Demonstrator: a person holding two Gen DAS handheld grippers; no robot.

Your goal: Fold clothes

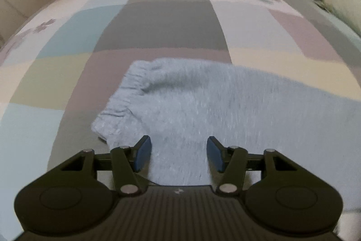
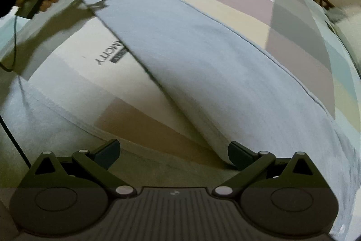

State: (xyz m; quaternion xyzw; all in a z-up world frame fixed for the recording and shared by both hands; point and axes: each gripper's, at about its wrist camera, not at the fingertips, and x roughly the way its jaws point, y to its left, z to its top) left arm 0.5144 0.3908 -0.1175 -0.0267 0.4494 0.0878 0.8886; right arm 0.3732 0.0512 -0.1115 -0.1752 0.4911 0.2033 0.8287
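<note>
- Left wrist view: your left gripper [image 1: 178, 154] is hovering with jaws spread, pinching nothing, over the grey fleece garment [image 1: 203, 105] by its elastic cuff [image 1: 126, 94] on the patchwork bedsheet [image 1: 67, 37]. Grip the cuff edge squarely.
- Right wrist view: your right gripper [image 2: 173, 154] is hanging wide apart and empty at the garment's fold [image 2: 203, 141]. Hold the crease flat.

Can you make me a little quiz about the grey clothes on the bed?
1. True or false: the left hand-held gripper is squeezing the grey garment.
2. Which part of the garment lies nearest the left hand-held gripper: A) a zip, B) a gathered elastic cuff, C) a button?
3. Fill in: the garment lies on a ____ bedsheet.

Key: 1. False, its pads stand apart with nothing pressed between them. 2. B. 3. Patchwork (coloured blocks).
</note>
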